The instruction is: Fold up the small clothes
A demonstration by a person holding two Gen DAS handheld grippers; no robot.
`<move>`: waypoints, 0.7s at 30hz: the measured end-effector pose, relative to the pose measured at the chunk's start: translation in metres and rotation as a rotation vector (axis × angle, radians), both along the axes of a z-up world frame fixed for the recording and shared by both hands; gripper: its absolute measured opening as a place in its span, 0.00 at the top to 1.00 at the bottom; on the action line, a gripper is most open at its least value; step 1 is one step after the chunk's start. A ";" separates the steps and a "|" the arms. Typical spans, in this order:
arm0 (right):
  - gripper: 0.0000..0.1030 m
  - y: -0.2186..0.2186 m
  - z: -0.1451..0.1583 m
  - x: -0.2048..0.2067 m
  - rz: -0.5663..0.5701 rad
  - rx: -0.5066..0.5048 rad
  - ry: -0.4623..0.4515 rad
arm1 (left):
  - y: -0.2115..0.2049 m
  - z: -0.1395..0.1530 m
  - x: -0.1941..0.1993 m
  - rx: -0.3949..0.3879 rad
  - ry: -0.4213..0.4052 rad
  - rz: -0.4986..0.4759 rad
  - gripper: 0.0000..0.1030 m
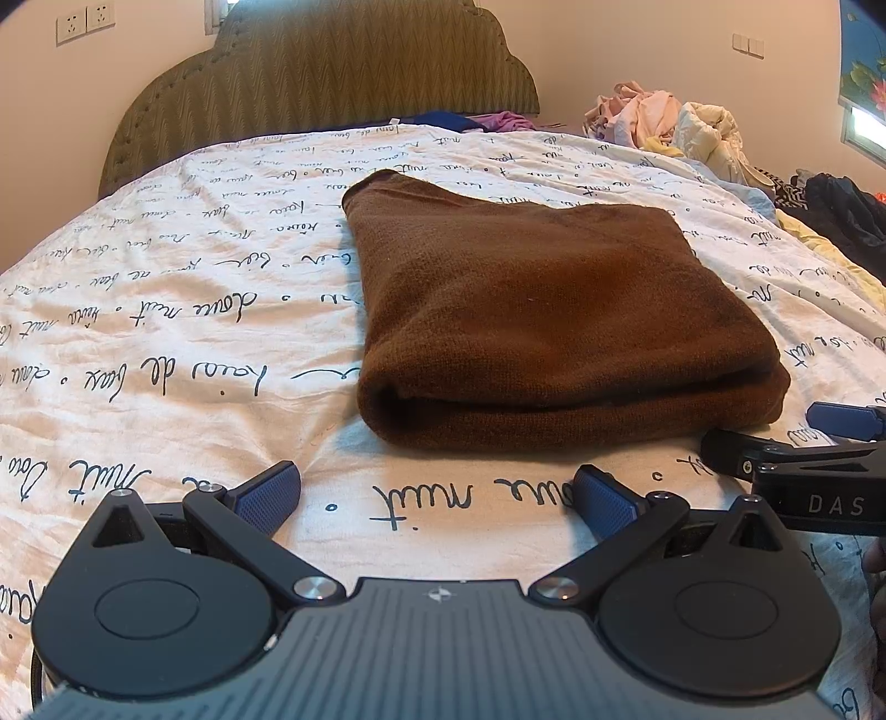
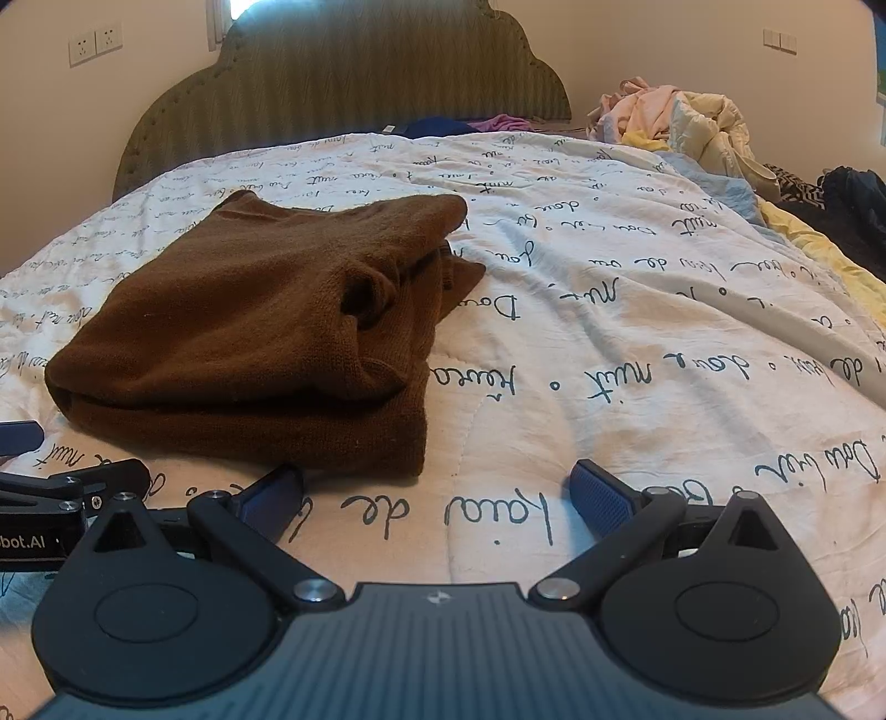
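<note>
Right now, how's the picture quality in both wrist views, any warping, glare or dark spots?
Left wrist view: sharp, but the fisheye bows the bed into a dome; corners are dark; a bright window glares at the right edge. Right wrist view: same bowing; glare from the window above the headboard; the sweater folds sink into shadow.

Each camera sits on a gripper and looks forward and down, low over the white quilt with black handwriting (image 1: pixel 166 310), toward the green padded headboard (image 1: pixel 332 72) at 12 o'clock. The left view has the folded brown knit sweater (image 1: pixel 554 310) close at 12 o'clock. The right view has it at 10 o'clock. Both views share the sweater, quilt, headboard and the heap of pale clothes (image 2: pixel 681 122) at 1 o'clock.
</note>
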State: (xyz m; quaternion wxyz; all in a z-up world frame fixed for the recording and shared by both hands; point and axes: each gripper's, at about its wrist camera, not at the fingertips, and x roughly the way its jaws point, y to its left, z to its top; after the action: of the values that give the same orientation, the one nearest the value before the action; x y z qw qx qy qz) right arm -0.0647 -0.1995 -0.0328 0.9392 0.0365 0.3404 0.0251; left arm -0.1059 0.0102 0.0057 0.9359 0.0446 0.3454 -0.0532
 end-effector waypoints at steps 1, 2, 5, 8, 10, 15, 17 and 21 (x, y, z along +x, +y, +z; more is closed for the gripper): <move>0.00 0.000 0.000 0.000 0.000 0.001 0.000 | 0.000 0.000 0.000 0.000 0.000 0.000 0.00; 0.00 0.000 0.000 0.000 0.000 0.001 0.000 | 0.000 0.000 0.000 0.000 0.000 0.000 0.00; 0.00 0.000 0.000 0.000 0.001 0.002 0.000 | 0.000 0.000 0.000 0.000 0.000 0.000 0.00; 0.00 0.000 0.000 0.000 0.001 0.001 0.000 | 0.000 0.000 0.000 0.000 0.000 0.000 0.00; 0.00 0.000 0.000 0.000 0.000 0.002 0.000 | 0.000 0.000 0.000 0.000 0.000 0.000 0.00; 0.00 0.003 0.000 0.001 0.006 -0.014 0.003 | 0.001 0.001 -0.004 0.004 -0.009 0.032 0.00; 0.00 0.006 0.001 0.000 0.018 -0.032 0.000 | 0.001 0.001 -0.008 0.006 -0.014 0.044 0.00; 0.00 0.009 0.002 0.000 0.012 -0.045 0.003 | 0.003 0.003 -0.009 -0.001 -0.002 0.040 0.00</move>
State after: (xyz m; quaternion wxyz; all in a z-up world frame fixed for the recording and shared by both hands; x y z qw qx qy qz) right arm -0.0651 -0.1905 -0.0305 0.9392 0.0132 0.3423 0.0230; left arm -0.1146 0.0136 0.0085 0.9371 0.0372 0.3453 -0.0347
